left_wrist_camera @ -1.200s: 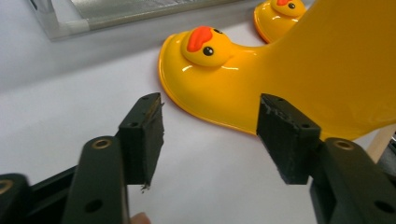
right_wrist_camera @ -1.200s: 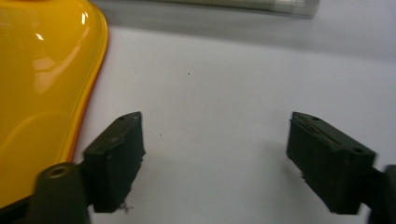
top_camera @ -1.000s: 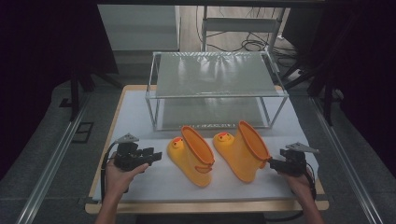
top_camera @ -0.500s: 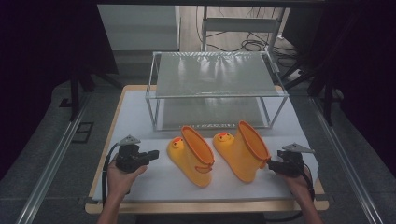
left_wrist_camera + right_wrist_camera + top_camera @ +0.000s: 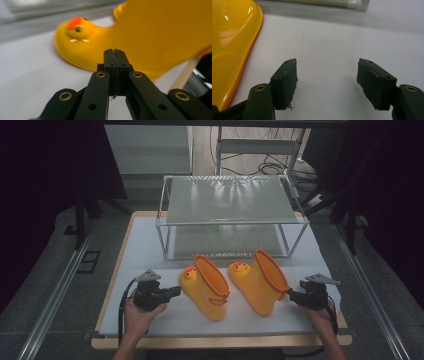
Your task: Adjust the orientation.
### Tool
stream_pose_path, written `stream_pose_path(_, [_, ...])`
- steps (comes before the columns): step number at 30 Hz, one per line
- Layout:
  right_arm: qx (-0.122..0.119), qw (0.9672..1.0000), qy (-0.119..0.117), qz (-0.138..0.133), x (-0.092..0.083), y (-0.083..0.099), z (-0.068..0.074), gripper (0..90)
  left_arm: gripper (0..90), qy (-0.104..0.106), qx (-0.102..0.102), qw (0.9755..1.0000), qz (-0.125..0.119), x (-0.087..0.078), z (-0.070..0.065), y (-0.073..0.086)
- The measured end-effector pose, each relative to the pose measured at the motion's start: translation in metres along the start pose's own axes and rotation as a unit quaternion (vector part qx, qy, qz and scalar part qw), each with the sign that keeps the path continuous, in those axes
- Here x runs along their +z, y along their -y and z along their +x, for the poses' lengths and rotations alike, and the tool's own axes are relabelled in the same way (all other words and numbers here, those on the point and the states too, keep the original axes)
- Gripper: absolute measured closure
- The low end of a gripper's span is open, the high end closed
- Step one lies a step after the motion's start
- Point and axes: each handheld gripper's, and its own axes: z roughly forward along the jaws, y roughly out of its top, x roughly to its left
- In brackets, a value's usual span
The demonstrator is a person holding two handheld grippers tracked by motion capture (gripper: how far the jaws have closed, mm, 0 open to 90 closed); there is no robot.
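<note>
Nearer the glossy yellow boot (image 5: 205, 287) now, left gripper (image 5: 175, 291) has closed (empty) — right gripper (image 5: 291, 295) gapes.

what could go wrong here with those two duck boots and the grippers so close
1. The left gripper is shut on nothing, its tips close to the left boot; pushing on would likely shove the boot rather than grasp it.
2. The right gripper is open beside the right boot, with only white mat between its jaws; closing now would probably miss.
3. The boots lie just in front of the wire rack; a careless lift might catch its frame.
</note>
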Motion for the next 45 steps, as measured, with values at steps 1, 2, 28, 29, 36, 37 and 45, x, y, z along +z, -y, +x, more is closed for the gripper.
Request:
stream_pose_path(1, [0.002,1.0,0.0,-0.002,-0.001,0.0,0.0,32.9,89.8,0.007,0.004,1.0,0.001,0.003,-0.004,0.002])
stream_pose_path(2, [0.002,1.0,0.0,-0.002,-0.001,0.0,0.0,32.9,89.8,0.012,0.005,0.9999,0.002,0.005,-0.007,0.004])
stream_pose_path(28, [0.009,0.9999,0.004,0.007,0.0,0.004,-0.002,34.0,90.0,0.006,0.116,0.9927,0.033,0.093,-0.105,0.026])
stream_pose_path(29, [0.009,0.9999,0.004,0.007,0.0,0.004,-0.002,34.0,90.0,0.006,0.116,0.9927,0.033,0.093,-0.105,0.026])
stream_pose_path(36, [0.01,0.9999,0.007,0.009,0.0,0.005,-0.003,34.1,90.0,-0.016,0.118,0.9928,0.004,0.101,-0.107,0.024])
stream_pose_path(37, [0.01,0.9999,0.007,0.009,0.0,0.005,-0.003,34.1,90.0,-0.016,0.118,0.9928,0.004,0.101,-0.107,0.024])
stream_pose_path(45, [0.008,0.9999,0.009,0.006,-0.002,0.005,-0.002,34.1,90.0,-0.015,0.107,0.9941,0.002,0.084,-0.093,0.033])
